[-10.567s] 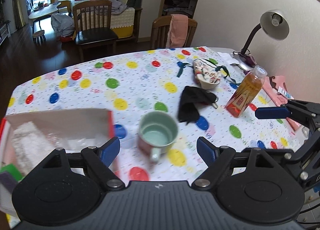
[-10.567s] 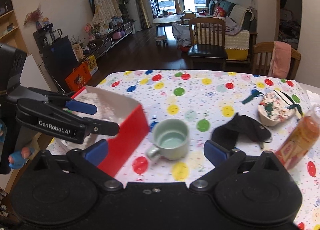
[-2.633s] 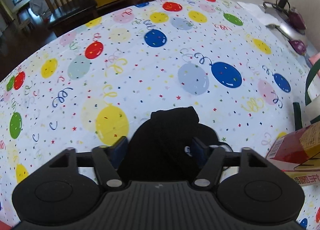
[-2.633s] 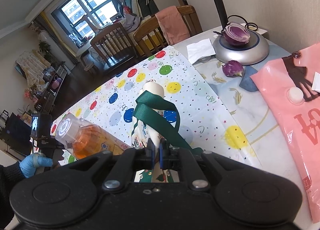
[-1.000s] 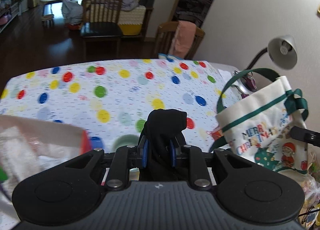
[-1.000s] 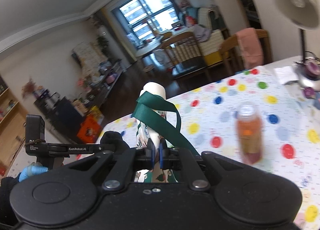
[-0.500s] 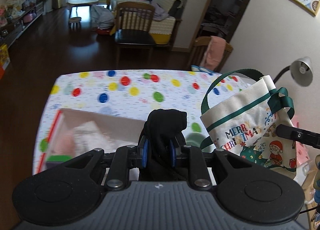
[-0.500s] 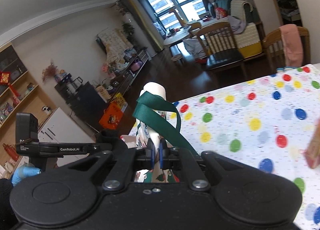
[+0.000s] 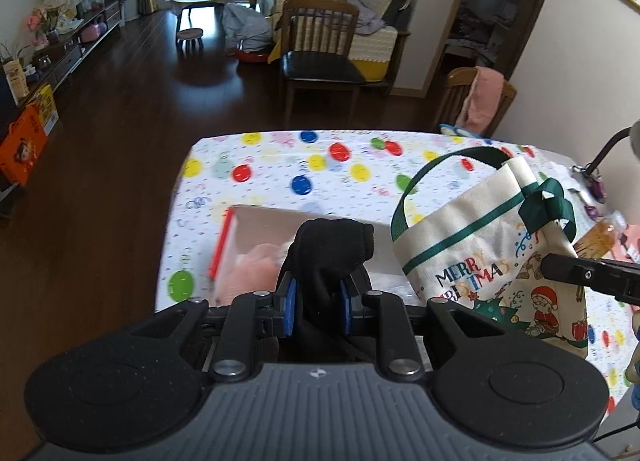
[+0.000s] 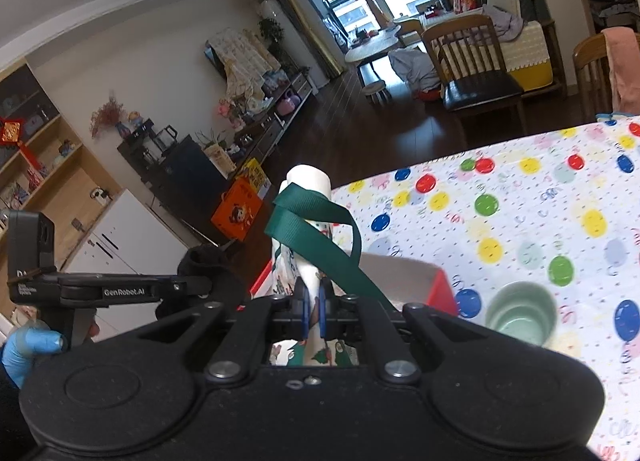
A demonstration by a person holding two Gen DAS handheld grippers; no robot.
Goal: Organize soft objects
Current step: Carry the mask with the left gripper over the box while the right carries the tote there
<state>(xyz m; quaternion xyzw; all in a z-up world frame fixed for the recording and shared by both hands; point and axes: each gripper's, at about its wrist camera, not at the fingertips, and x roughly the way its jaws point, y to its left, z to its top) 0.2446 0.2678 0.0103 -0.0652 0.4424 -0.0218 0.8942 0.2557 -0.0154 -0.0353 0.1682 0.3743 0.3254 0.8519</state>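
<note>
The step in hand looks like bringing both soft things over the red-sided box [image 9: 224,245] at the near end of the table [image 9: 248,165] and dropping them in. To do it well, I would centre each load above the open box before letting go, lower until the fabric sags inside the walls, and release one at a time so the bag's green handles do not snag on the other tool or knock the green cup [image 10: 520,315] standing just beside the box. The left gripper [image 9: 316,303] has its jaws nearly together, pinched on a bunched black cloth [image 9: 330,245] held in the air above the box. The right gripper [image 10: 313,311] is squeezed tight on the edge of the Christmas tote bag [image 9: 492,245], which hangs in the air just beside the black cloth.
</note>
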